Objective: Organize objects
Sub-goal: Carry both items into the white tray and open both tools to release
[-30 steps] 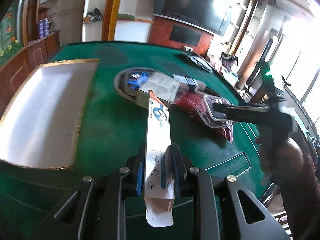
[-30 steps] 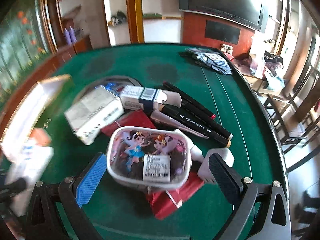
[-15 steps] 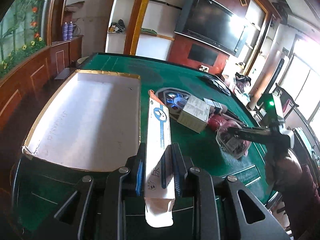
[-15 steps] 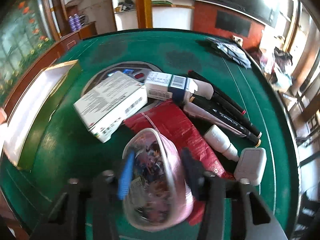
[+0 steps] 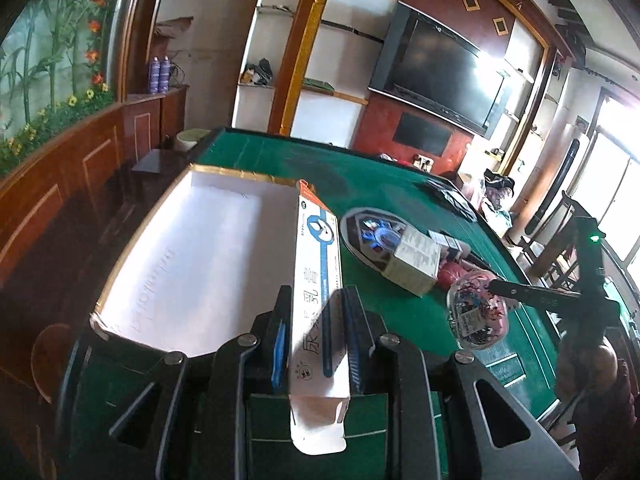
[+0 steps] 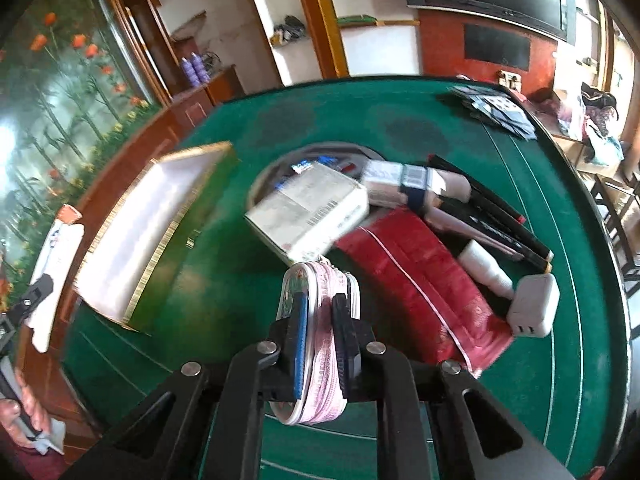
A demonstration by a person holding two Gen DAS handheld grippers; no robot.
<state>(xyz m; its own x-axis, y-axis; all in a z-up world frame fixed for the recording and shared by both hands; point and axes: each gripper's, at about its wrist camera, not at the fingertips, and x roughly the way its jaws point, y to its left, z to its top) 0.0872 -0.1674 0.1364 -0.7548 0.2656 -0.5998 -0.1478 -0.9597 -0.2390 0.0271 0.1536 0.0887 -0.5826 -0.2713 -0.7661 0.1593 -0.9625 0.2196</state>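
Left gripper (image 5: pixel 318 312) is closed on a long white and blue carton (image 5: pixel 318 280). The carton sticks out forward between the two pads, and its open flap end hangs back toward the camera. It is held up above the near right edge of a big open box (image 5: pixel 192 256). The box is white inside and has a gold rim. It sits on the left part of the green counter (image 5: pixel 280 156).

Going right on the counter, a round dark plate (image 5: pixel 356 226) comes next, with small blue things on it. A grey-white box (image 5: pixel 414 266) lies across the plate's right side. Just past it are a smaller white box with a dark band (image 6: pixel 412 184), some black markers (image 6: pixel 500 216) and a red pouch (image 6: pixel 420 272). A small white bottle (image 6: pixel 486 266) lies beside the pouch, and a white plug block (image 6: pixel 534 310) sits next to the bottle. Far back on the right lies a pile of dark patterned cards (image 6: pixel 496 110).

Right gripper (image 6: pixel 322 320) is shut tight on a little pink zip case (image 6: pixel 318 344). The case stands on its edge between the pads, with the zip facing up. In the left camera the case (image 5: pixel 478 312) shows its cartoon side, and it is lifted off the counter, in front of the red pouch. A hand (image 5: pixel 592 376) holds this gripper at the far right.
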